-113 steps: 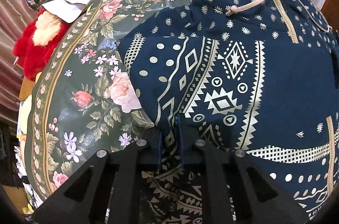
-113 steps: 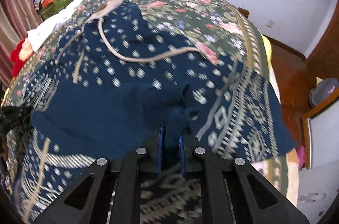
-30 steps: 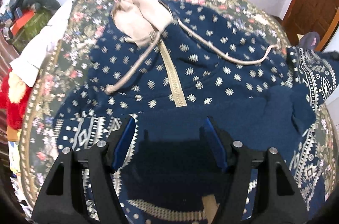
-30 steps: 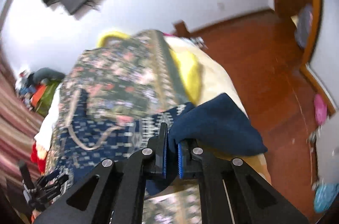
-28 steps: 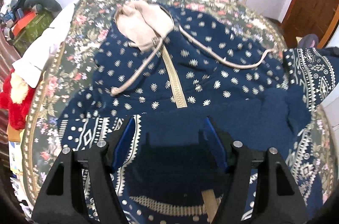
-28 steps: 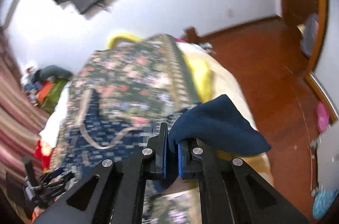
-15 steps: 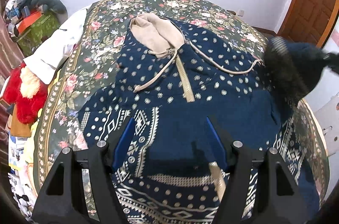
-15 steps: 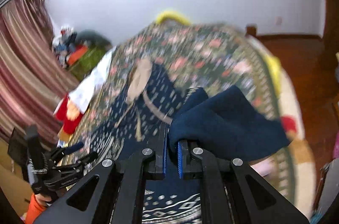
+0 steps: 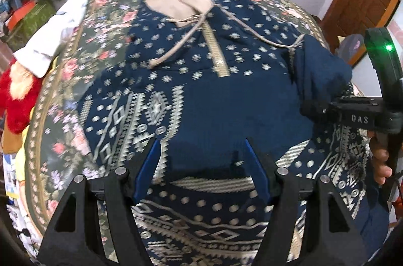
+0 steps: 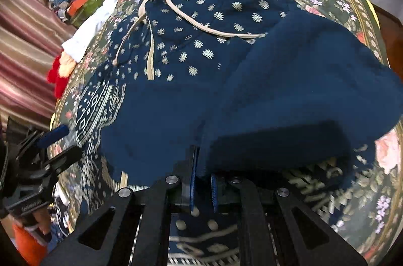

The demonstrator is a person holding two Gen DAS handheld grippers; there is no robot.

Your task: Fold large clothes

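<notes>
Now right gripper [image 10: 202, 186] pinching hoodie [image 10: 176, 100], left gripper [image 9: 201, 165] agape

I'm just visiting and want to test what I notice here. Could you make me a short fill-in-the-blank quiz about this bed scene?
1. The left gripper is ____ and holds nothing.
2. The right gripper is shut on a fold of the navy ____.
3. The garment lies on a ____-patterned bedspread.
4. At the bed's left edge sits a plush toy coloured ____.

Missing words: open; garment; floral; red
</notes>
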